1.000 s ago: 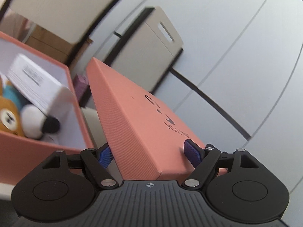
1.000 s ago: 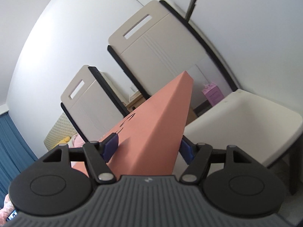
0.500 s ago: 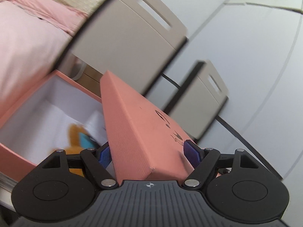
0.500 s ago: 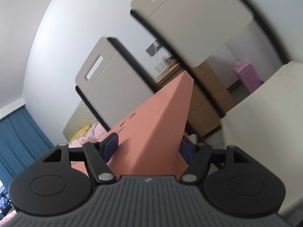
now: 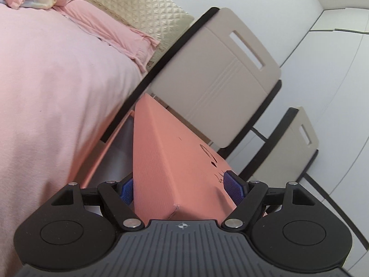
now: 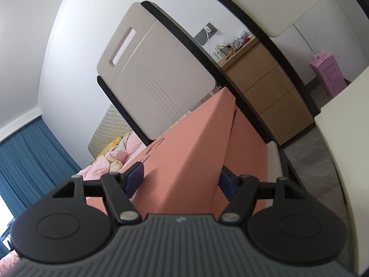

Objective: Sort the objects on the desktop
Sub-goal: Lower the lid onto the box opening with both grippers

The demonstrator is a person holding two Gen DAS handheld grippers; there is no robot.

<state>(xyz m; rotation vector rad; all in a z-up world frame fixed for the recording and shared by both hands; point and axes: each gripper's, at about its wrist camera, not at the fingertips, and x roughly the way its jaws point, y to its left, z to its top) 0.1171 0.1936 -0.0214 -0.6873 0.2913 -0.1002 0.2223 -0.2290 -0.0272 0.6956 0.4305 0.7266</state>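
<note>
Salmon box lid (image 5: 161, 161) runs lengthwise away from both cameras, tilted; left gripper (image 5: 182, 188) and right gripper (image 6: 181, 180) each clamp its near edge, pads touching

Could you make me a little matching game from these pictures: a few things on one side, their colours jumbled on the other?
Things:
1. box lid held by the left claw and right claw
2. curtain
3. chair back
4. drawer cabinet

Colours:
A. beige
B. wood brown
C. salmon pink
D. blue

Pairs: 1-C, 2-D, 3-A, 4-B
</note>
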